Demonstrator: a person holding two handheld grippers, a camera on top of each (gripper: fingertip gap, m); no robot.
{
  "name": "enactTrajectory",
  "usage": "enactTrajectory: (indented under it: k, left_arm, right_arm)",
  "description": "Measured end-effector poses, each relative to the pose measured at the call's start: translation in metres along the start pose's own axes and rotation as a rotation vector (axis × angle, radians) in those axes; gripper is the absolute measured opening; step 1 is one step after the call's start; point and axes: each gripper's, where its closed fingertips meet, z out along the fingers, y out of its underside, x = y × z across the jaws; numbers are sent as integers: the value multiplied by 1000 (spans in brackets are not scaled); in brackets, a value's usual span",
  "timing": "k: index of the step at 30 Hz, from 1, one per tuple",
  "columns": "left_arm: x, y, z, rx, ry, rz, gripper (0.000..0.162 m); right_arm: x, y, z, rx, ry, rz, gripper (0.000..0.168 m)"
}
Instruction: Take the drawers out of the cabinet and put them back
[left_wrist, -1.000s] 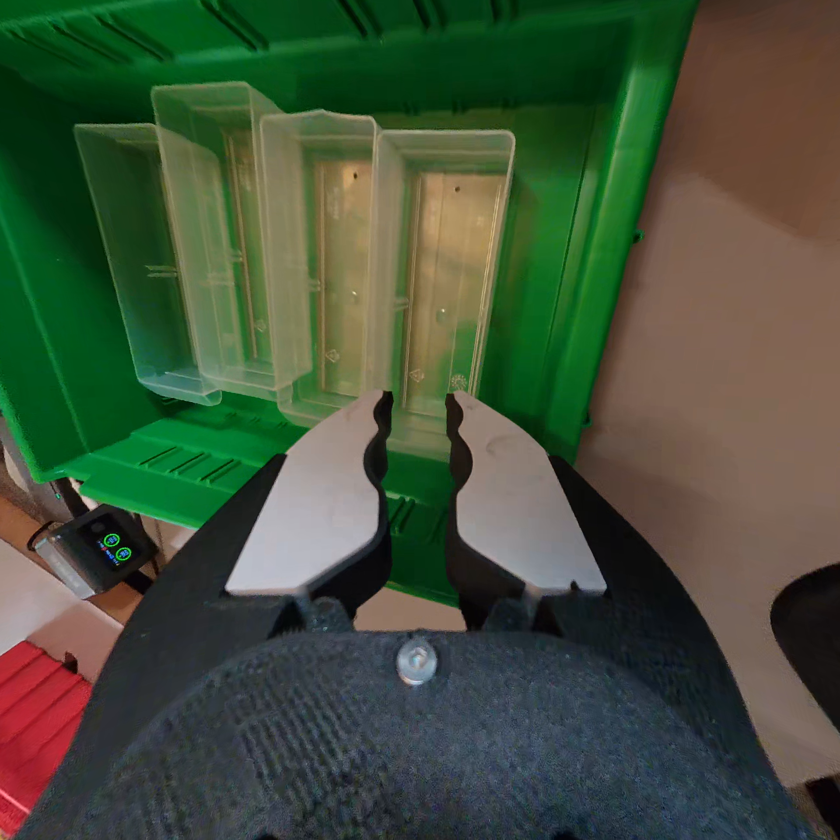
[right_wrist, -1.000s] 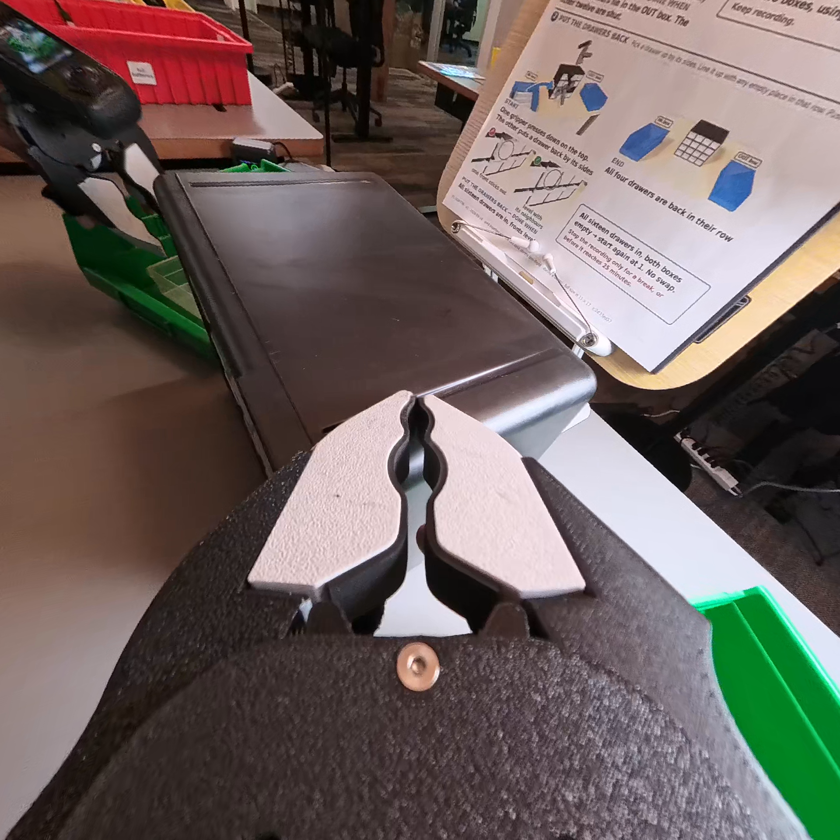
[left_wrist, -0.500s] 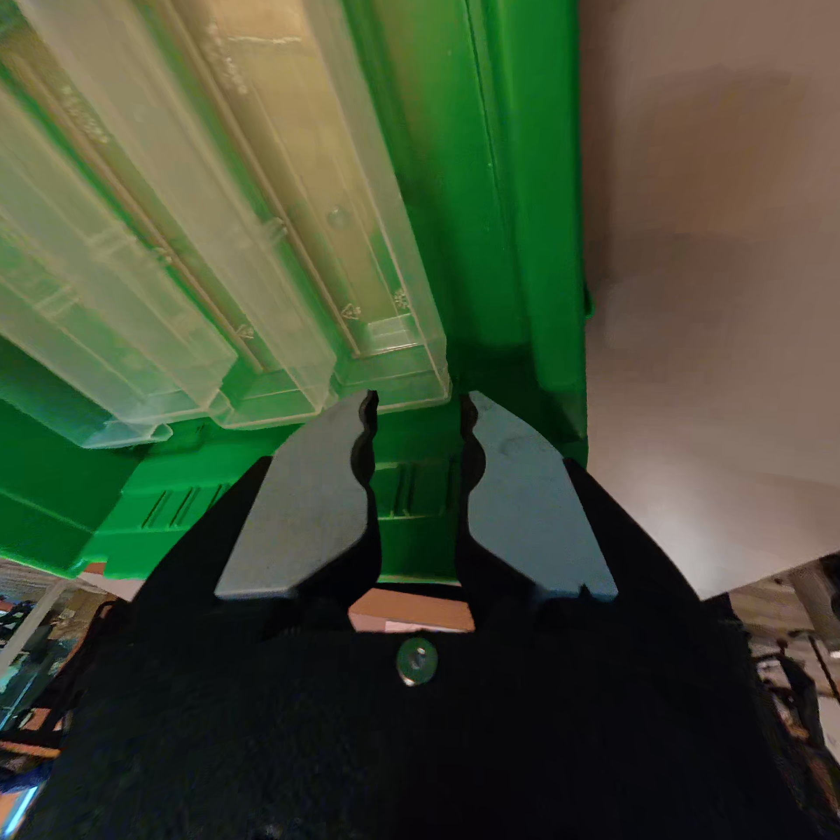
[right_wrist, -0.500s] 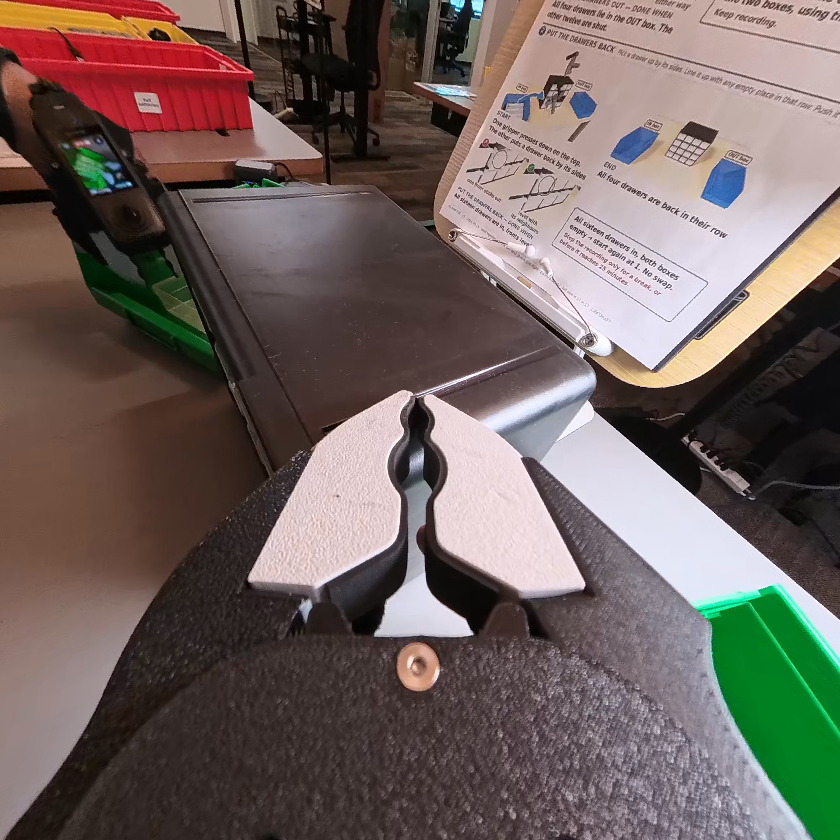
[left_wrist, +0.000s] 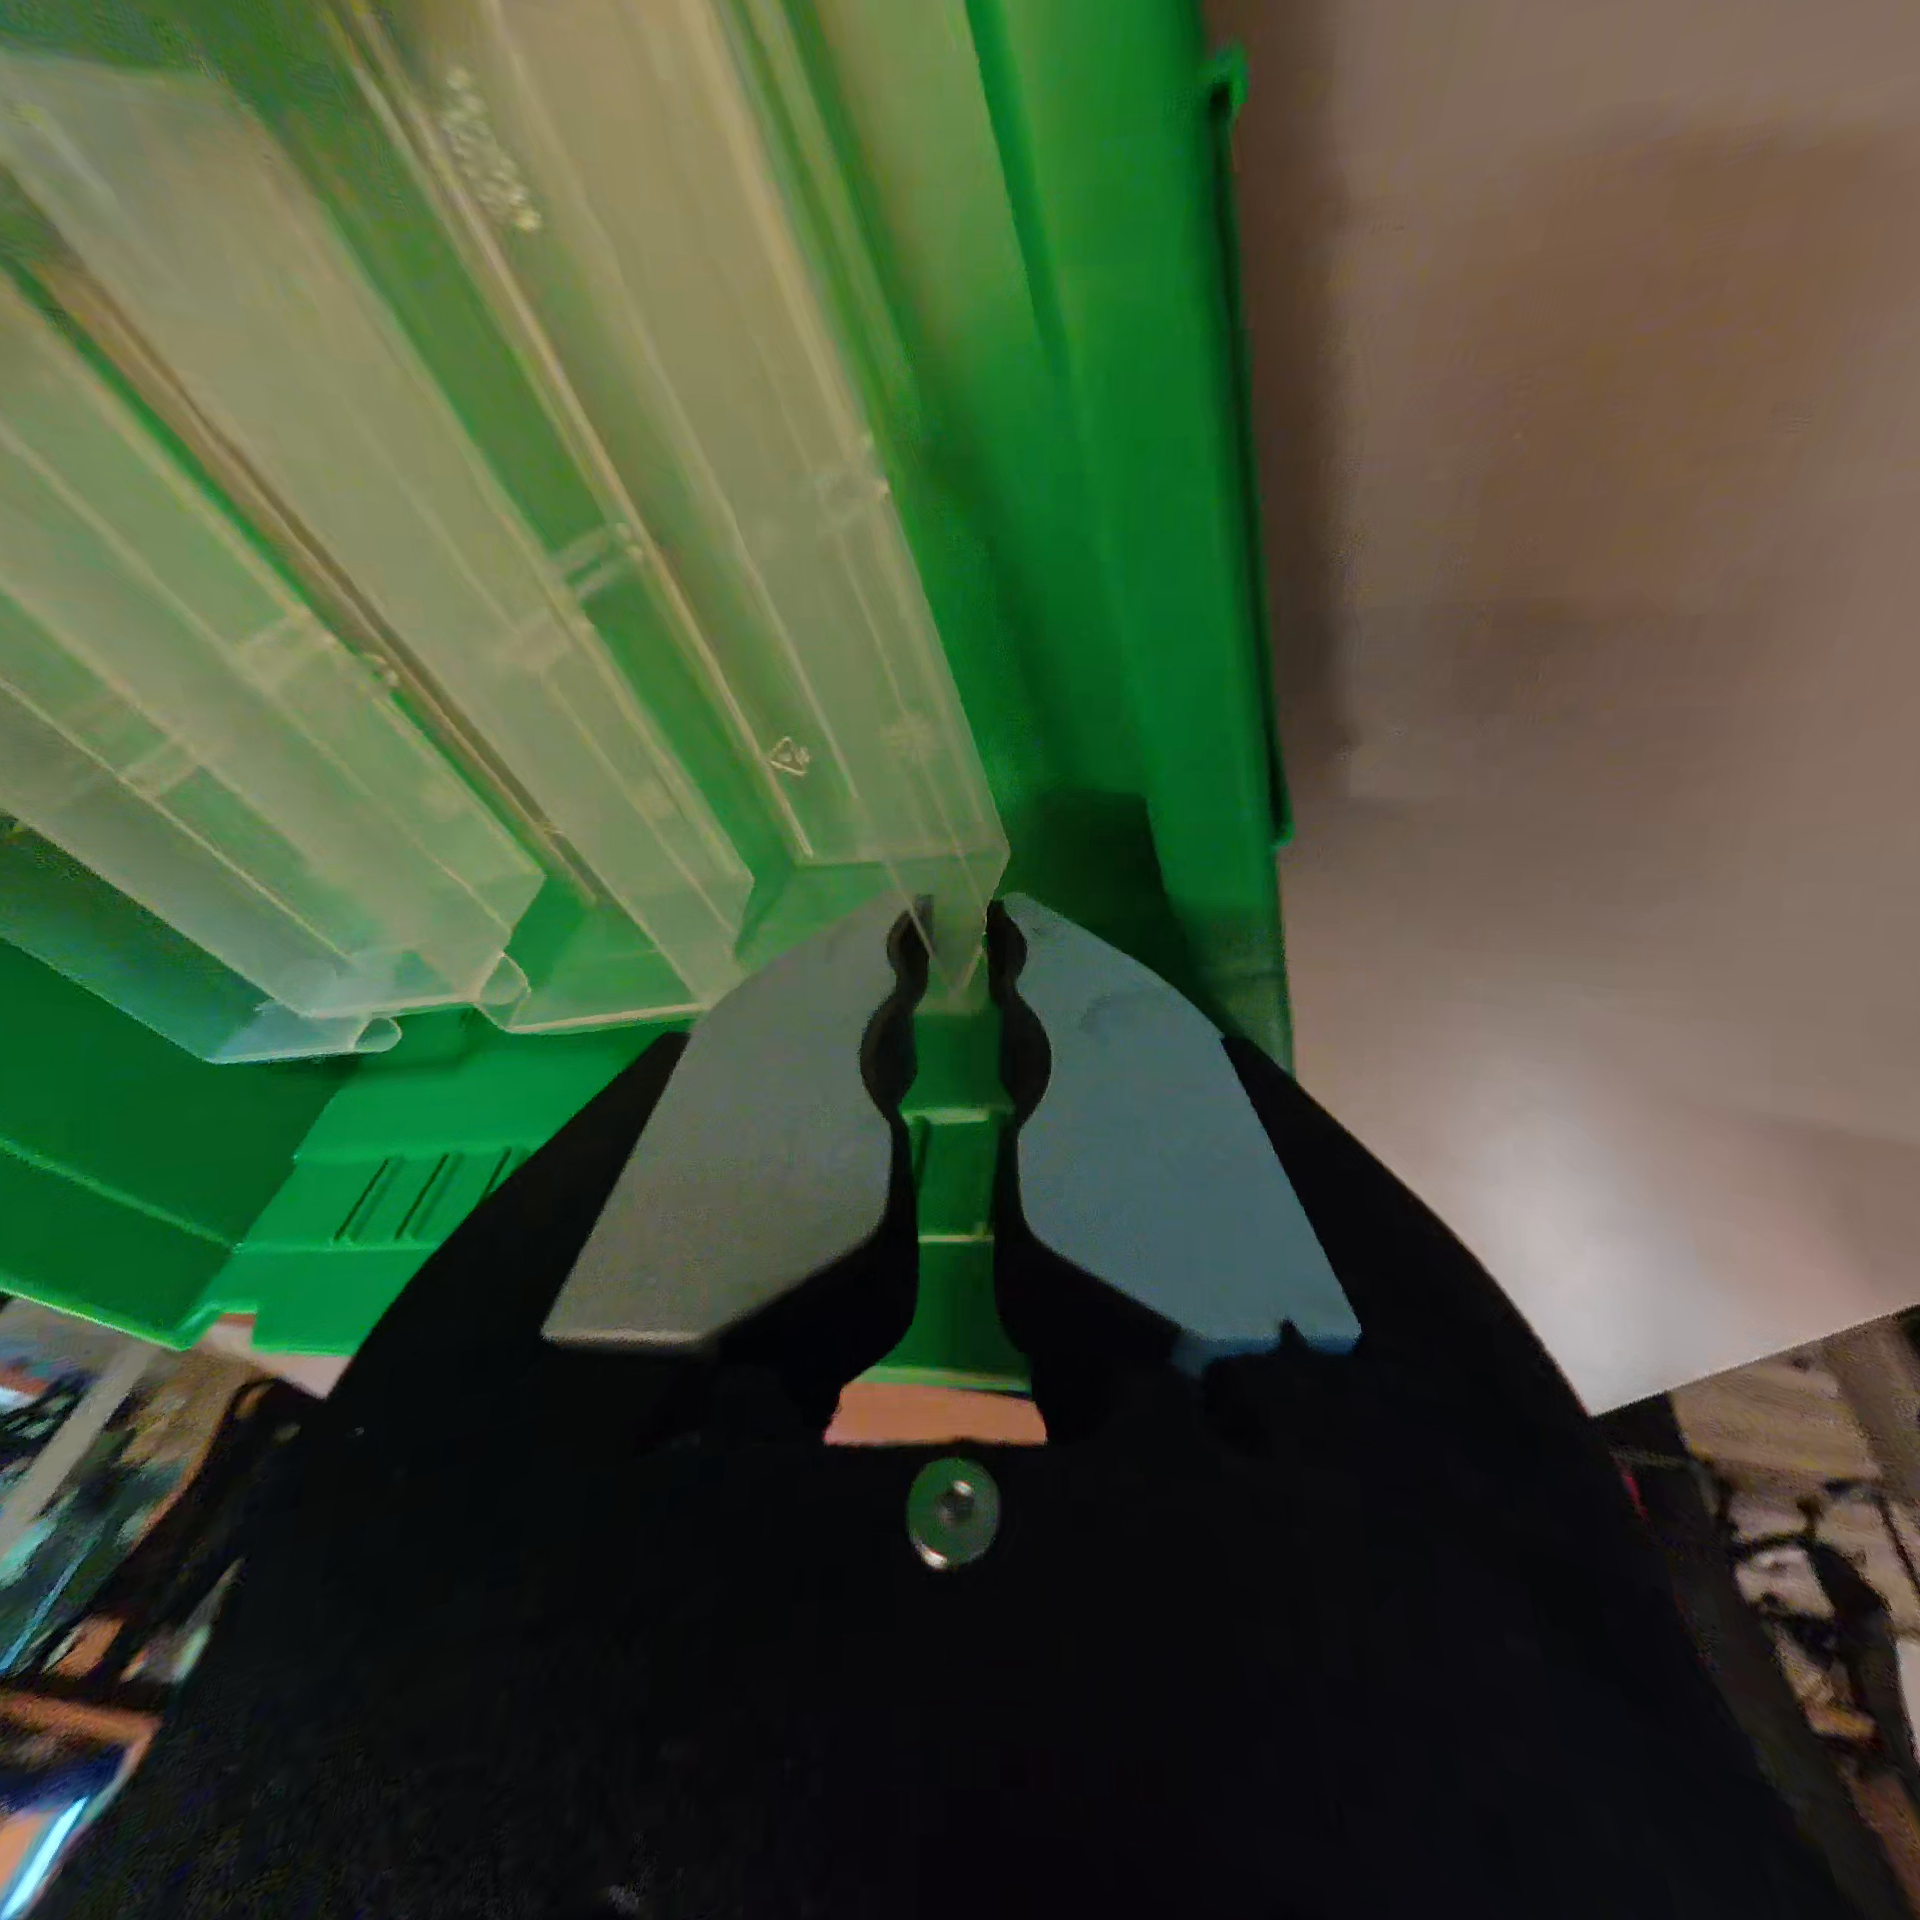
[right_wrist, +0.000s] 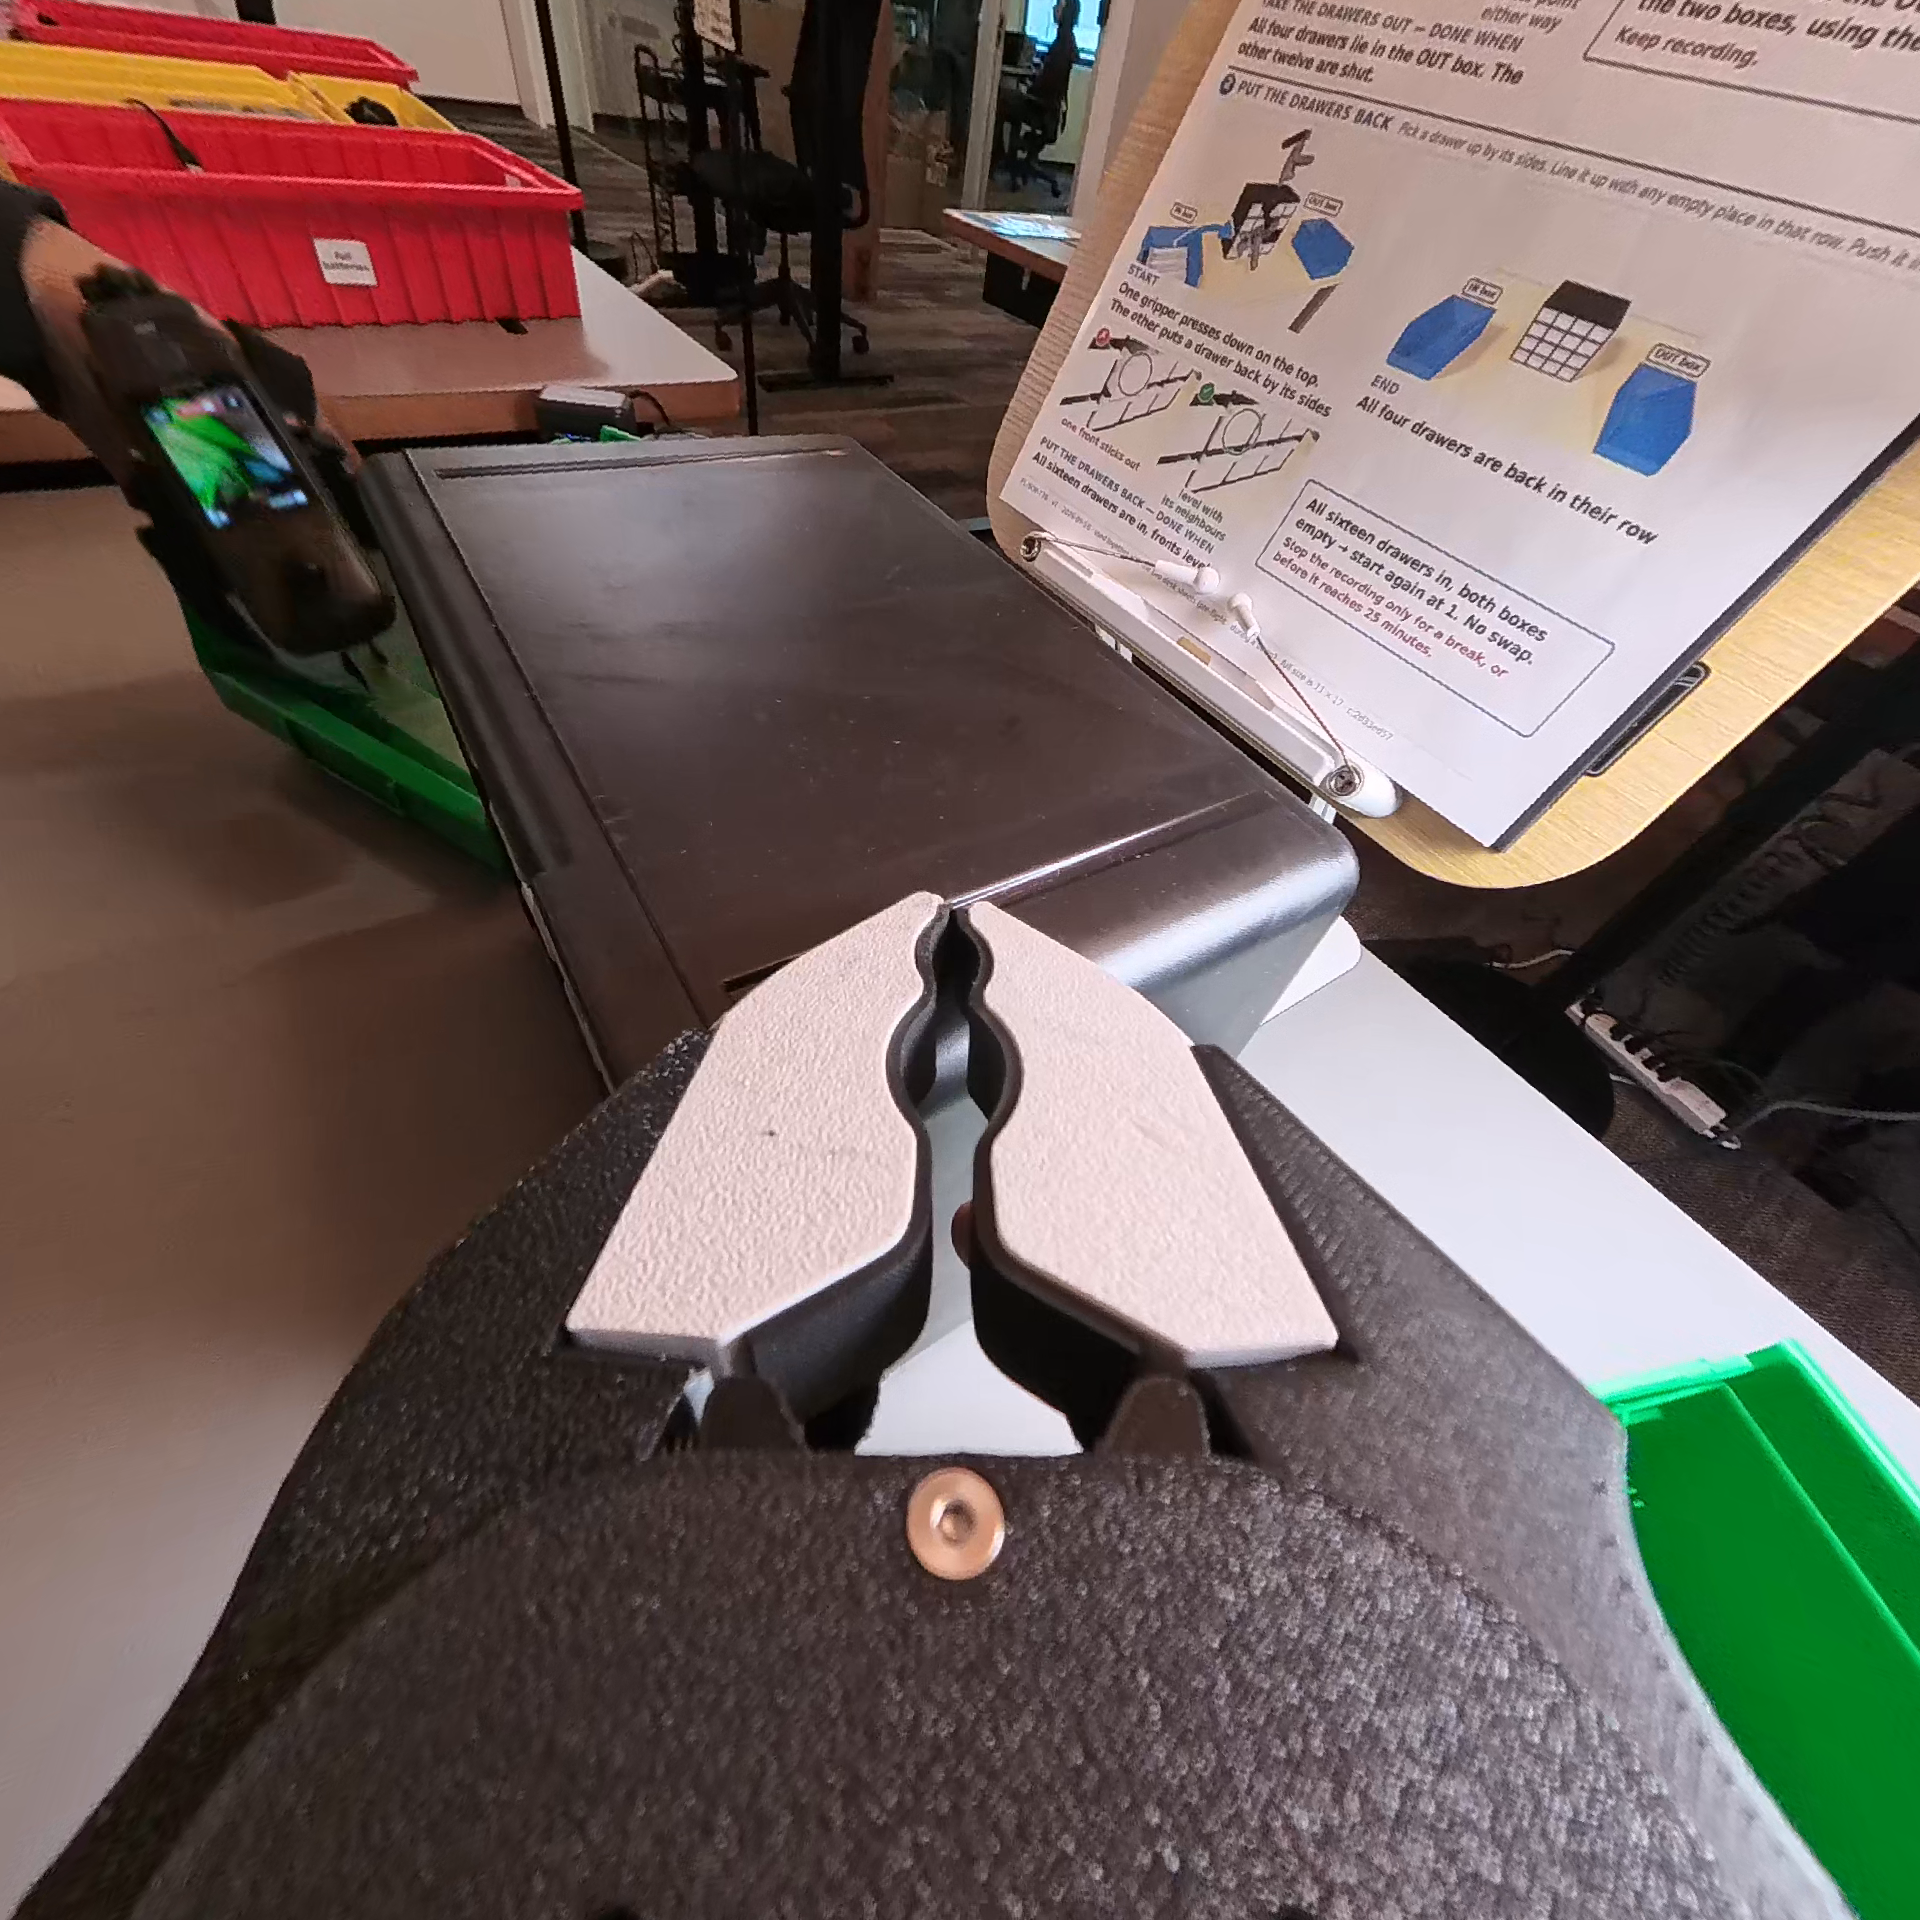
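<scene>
Beige tabletop (left_wrist: 1558, 520), blurred clear drawers (left_wrist: 727, 520) cropped, green bin (left_wrist: 1122, 520) partly hidden.

drawers (left_wrist: 644, 582): clear, see-through, tinted green by what lies under them
bin (left_wrist: 1101, 520): bright green
table (left_wrist: 1558, 520): plain beige
cabinet (right_wrist: 831, 675): dark grey-black top, plain
left gripper (left_wrist: 951, 935): grey fingers, black body
right gripper (right_wrist: 951, 925): pale grey speckled fingers, black textured body
trays (right_wrist: 312, 229): red; a yellow one behind
sheet (right_wrist: 1455, 364): white with blue drawings
board (right_wrist: 1714, 707): light wood grain
</scene>
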Motion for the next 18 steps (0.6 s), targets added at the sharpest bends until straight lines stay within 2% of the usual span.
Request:
enactTrajectory:
  k: [9,18]
  left_arm:
    - [11,-16,-36,240,108,-132,4]
    - [23,-13,-30,249,167,-203,3]
  right_arm:
    - [1,0,0,13,-6,15,0]
    - [1,0,0,28,-12,36,0]
